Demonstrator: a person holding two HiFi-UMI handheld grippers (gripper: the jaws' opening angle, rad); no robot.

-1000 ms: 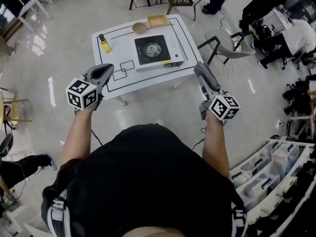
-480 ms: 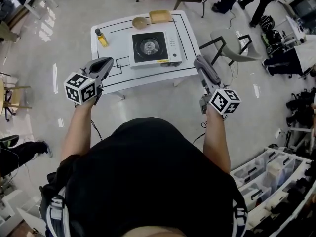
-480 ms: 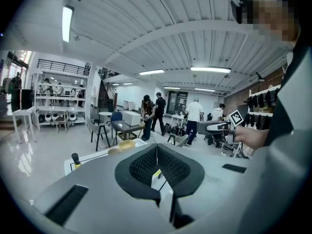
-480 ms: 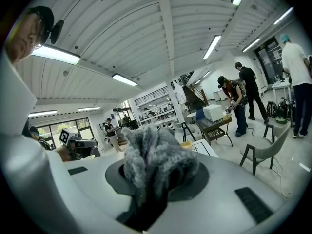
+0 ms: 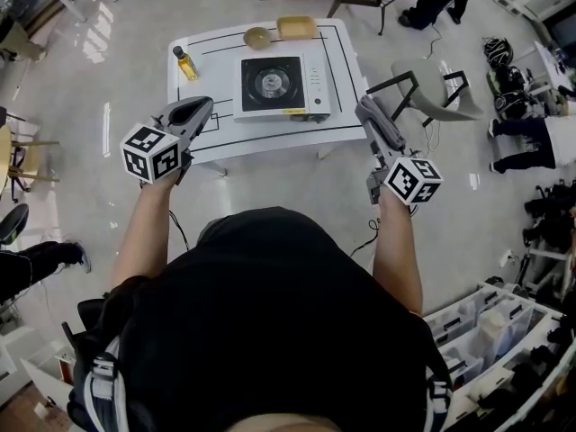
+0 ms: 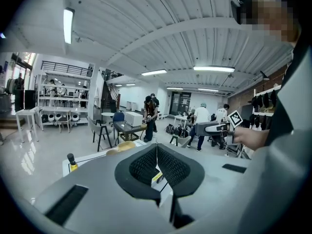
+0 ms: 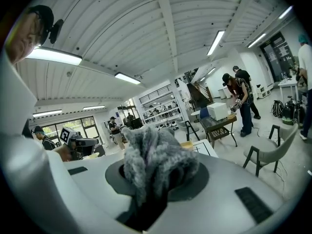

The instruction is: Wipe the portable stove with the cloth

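Note:
The portable stove [image 5: 274,84], black-topped with a silver control strip, sits in the middle of a white table [image 5: 337,57] ahead of me. Both grippers hang in the air short of the table's near edge. My left gripper [image 5: 196,108] is at the near left corner, shut with nothing between its ribbed pads [image 6: 146,165]. My right gripper [image 5: 364,108] is just off the near right corner. In the right gripper view it [image 7: 158,177] is shut on a bunched grey fluffy cloth [image 7: 153,155], which sticks up out of the jaws. The cloth does not show in the head view.
A small yellow bottle [image 5: 185,63] stands at the table's far left. A tan bowl [image 5: 257,37] and a wooden tray [image 5: 296,28] lie along its far edge. A grey chair [image 5: 432,97] is right of the table. People stand at benches beyond. Storage bins [image 5: 486,340] are behind me on the right.
Both grippers have moved forward toward the table's near edge and sunk slightly. Their jaws have stayed as they were, the cloth still in the right one.

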